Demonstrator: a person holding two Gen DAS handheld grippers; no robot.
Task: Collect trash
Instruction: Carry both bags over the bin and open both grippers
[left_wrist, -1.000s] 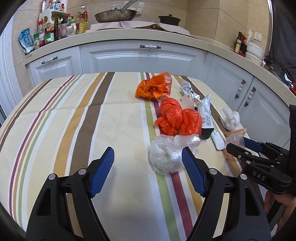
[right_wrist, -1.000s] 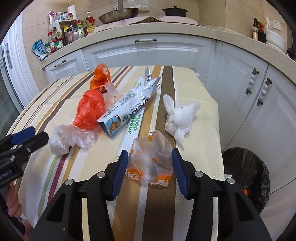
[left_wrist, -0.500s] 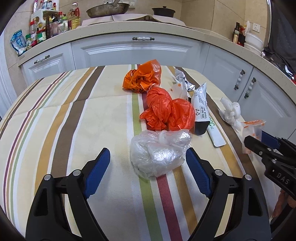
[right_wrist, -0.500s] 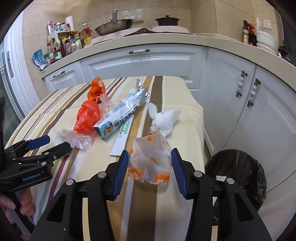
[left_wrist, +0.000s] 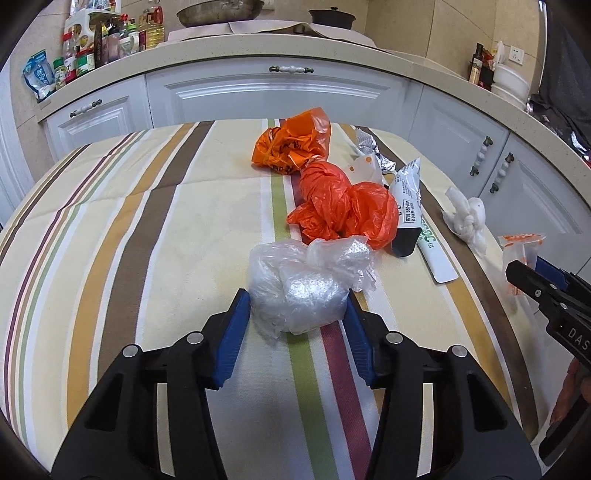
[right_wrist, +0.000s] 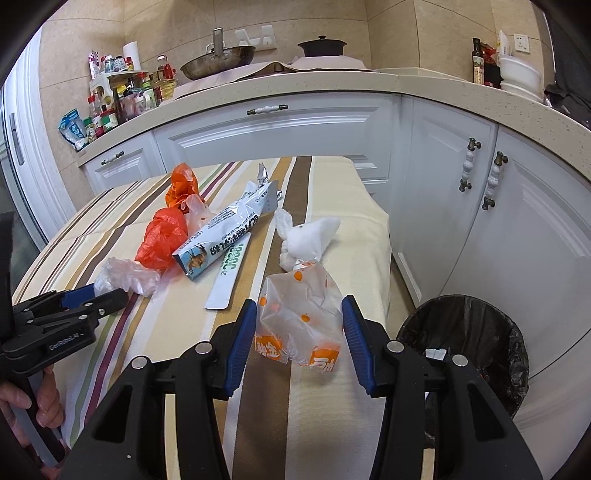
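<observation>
Left gripper (left_wrist: 298, 314) closed on clear bag (left_wrist: 303, 286), near desk (left_wrist: 147, 229) middle. Right gripper (right_wrist: 300, 332) pinching printed bag (right_wrist: 299, 317), lifted over desk's right edge. Bin (right_wrist: 476, 347) on floor just past that edge. Orange bags (left_wrist: 343, 210), white wad (right_wrist: 306, 236) lie beyond.

The left gripper (left_wrist: 298, 320) fills the lower middle of its frame, blue pads (left_wrist: 232, 339) narrowed. The right gripper (right_wrist: 300, 334) sits likewise, lower centre, pads (right_wrist: 242, 343) apart. A hand (right_wrist: 26, 410) grips a handle at lower left.
</observation>
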